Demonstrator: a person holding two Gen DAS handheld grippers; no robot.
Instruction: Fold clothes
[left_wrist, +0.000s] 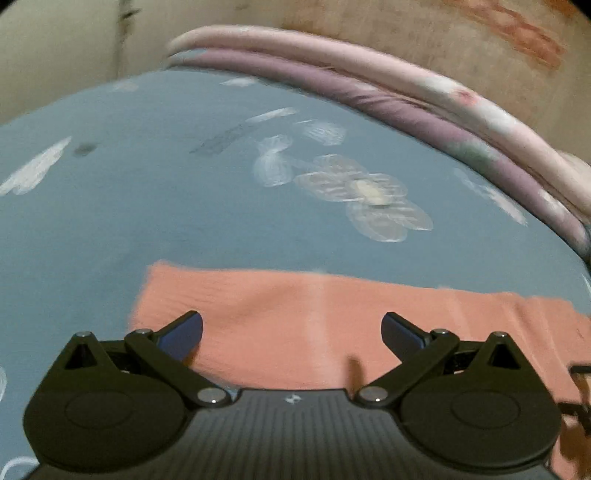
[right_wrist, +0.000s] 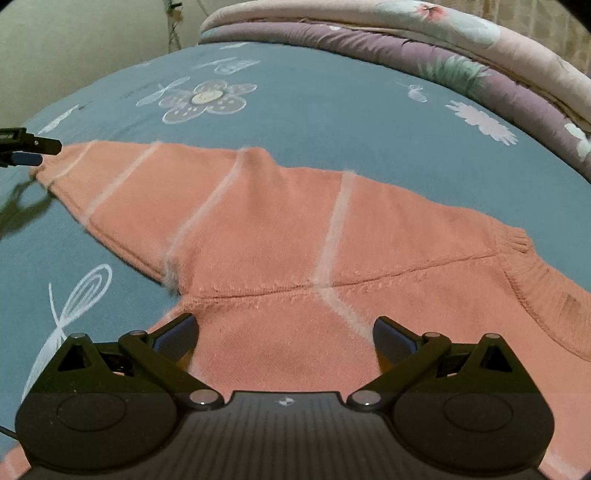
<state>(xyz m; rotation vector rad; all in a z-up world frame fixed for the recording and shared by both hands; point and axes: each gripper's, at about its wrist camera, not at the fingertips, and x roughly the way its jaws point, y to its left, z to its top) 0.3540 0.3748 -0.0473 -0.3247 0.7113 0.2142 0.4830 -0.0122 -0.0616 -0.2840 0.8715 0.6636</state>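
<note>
A salmon knit sweater with thin white stripes lies flat on the blue flowered bedsheet. One sleeve stretches out to the left, and the ribbed collar is at the right. My right gripper hovers open over the body, just below the shoulder seam, with nothing between its fingers. My left gripper is open above the sleeve end and holds nothing. It also shows in the right wrist view as the left gripper, right by the cuff.
Folded pink and purple quilts are stacked along the far right side of the bed. A pale wall rises beyond the bed's far left edge. Bare blue sheet surrounds the sweater.
</note>
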